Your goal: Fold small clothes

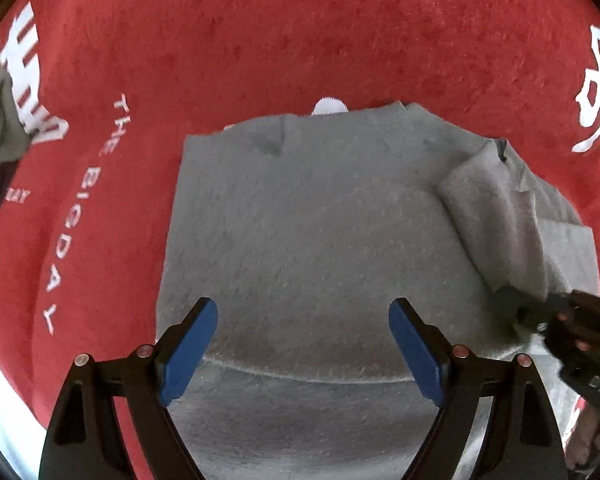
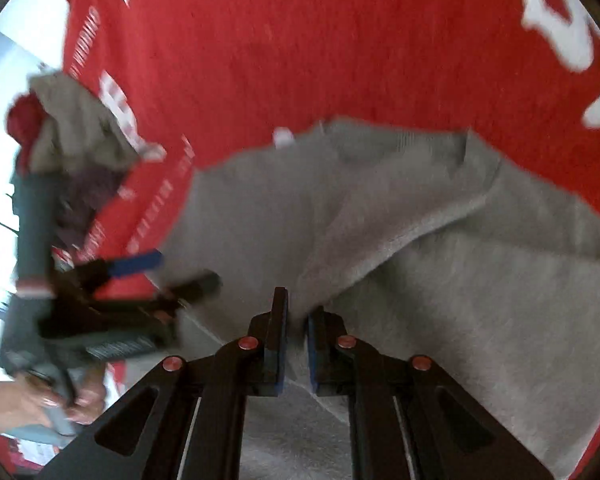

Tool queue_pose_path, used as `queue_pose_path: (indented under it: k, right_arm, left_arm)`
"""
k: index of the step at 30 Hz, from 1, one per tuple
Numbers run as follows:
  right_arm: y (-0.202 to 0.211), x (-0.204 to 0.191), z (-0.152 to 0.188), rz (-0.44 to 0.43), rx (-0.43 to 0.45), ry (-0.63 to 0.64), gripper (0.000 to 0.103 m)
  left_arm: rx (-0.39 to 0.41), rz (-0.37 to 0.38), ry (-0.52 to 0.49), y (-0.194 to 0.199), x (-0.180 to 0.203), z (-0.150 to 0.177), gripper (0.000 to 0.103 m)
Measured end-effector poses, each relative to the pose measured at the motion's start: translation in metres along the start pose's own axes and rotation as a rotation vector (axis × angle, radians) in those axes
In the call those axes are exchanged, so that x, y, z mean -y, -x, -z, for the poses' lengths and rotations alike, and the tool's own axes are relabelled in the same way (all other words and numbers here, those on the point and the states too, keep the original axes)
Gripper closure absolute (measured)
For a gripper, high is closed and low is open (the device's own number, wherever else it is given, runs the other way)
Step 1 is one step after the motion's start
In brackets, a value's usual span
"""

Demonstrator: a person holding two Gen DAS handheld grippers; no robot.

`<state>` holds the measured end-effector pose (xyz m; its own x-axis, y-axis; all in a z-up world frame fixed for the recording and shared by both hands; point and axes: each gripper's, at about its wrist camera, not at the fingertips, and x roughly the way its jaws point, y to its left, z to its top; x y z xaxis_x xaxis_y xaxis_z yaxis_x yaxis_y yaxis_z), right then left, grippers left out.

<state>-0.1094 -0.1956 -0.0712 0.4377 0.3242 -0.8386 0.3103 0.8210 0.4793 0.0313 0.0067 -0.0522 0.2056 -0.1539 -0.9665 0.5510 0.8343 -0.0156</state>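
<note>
Gray garment lies flat on red cloth w/ white words, right flap folded over. Left gripper spread wide above it. Right gripper nearly pressed together, pinching nothing.

We see even daylight; a white glare burns at the left edges of both views. The right wrist view smears with motion blur (worst at left), and fisheye corners go black.
</note>
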Motion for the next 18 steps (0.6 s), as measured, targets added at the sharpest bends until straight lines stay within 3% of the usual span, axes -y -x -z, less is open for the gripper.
queue_pose_path:
  k: [1,3,7,8,9,10,13,18]
  right_arm:
    - [-0.002,0.003,0.001,-0.003,-0.01,-0.035,0.084]
    - [0.002,0.014,-0.003,-0.027,0.005,-0.121,0.065]
    - [0.006,0.045,-0.014,-0.097,0.059,-0.351,0.064]
    - [0.003,0.052,-0.016,-0.124,0.067,-0.415,0.074]
    - [0.002,0.057,-0.019,-0.149,0.079,-0.466,0.097]
    - [0.004,0.057,-0.023,-0.143,0.104,-0.477,0.097]
    - [0.016,0.018,-0.036,-0.103,0.163,-0.293,0.097]
    - [-0.016,-0.069,-0.037,0.026,0.047,0.157,0.097]
  left_arm:
    - [0.0,0.016,0.003,0.0,-0.003,0.002,0.014]
    - [-0.003,0.032,0.014,-0.001,-0.007,0.004,0.014]
    - [-0.007,0.054,0.039,-0.002,-0.023,0.006,0.014]
    - [-0.007,0.056,0.041,0.0,-0.027,0.006,0.014]
    - [-0.005,0.054,0.041,0.0,-0.032,0.007,0.014]
    - [0.002,0.047,0.04,0.004,-0.036,0.01,0.014]
    - [0.013,0.03,0.053,0.013,-0.052,0.015,0.014]
    - [-0.011,-0.02,0.104,0.013,-0.084,0.03,0.014]
